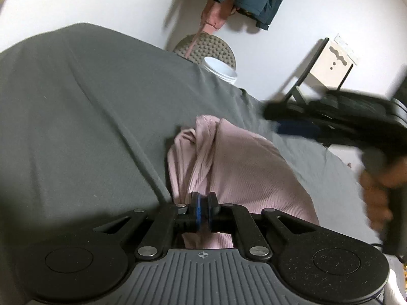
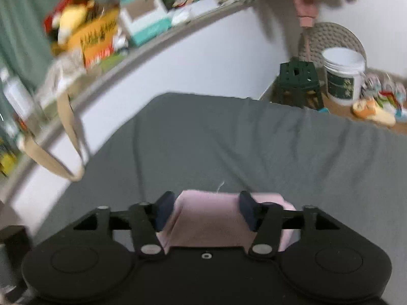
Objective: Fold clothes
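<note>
1. The pink garment (image 1: 229, 167) lies bunched on the grey bed sheet (image 1: 76, 114), at about 4 o'clock from the middle of the left wrist view, near the bed's edge.

2. The left gripper (image 1: 203, 203) has its jaws pressed together on an edge of the pink garment; the cloth runs from the blue pads up and away in loose ridges.

3. The right gripper (image 2: 204, 207) has its jaws wide apart, and a fold of the pink garment (image 2: 211, 216) sits between them. Whether the pads touch the cloth I cannot tell; they do not pinch it.

4. In the left wrist view the right gripper (image 1: 292, 124) appears blurred at 2 o'clock, held by a hand (image 1: 379, 193).

5. My judgement: the step in hand is taking hold of the garment at two points, before spreading it flat. Folding itself is not yet begun.

6. The next move calls for the right jaws to come together on the cloth, then for both grippers to lift and pull apart so the bunches open out over the sheet.
</note>
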{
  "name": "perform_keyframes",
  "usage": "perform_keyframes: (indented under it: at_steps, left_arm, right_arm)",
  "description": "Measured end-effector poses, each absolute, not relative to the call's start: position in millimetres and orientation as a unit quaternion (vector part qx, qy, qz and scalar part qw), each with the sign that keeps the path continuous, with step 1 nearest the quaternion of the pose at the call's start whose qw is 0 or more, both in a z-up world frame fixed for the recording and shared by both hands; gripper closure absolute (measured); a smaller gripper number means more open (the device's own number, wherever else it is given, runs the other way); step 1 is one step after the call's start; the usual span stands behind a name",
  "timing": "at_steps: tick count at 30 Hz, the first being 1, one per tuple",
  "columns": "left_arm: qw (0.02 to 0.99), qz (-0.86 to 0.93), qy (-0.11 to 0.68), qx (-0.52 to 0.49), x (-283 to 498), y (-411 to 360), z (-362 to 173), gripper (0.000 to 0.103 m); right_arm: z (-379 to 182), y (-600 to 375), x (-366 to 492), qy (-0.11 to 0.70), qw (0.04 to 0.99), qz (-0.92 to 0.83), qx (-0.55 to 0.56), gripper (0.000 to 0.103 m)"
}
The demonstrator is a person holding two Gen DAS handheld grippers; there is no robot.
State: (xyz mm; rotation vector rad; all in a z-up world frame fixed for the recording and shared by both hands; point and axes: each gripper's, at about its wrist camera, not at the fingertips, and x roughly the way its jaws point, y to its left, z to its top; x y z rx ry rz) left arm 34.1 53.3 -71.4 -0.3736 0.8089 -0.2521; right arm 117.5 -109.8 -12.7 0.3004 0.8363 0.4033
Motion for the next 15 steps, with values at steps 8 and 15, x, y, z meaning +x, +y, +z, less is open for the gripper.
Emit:
perform_keyframes:
  at_steps: [8, 15]
  left_arm:
    - [0.898, -0.200, 0.320, -0.224, 17, 51, -50, 0.098]
    - [0.878, -0.205, 0.389, -0.191, 22, 37, -75, 0.096]
  right_arm:
    - [-54, -179, 42, 0.467, 0.814, 0.162, 0.306, 0.042]
    - [-87, -174, 33, 0.488, 0.780, 0.170, 0.352, 0.059]
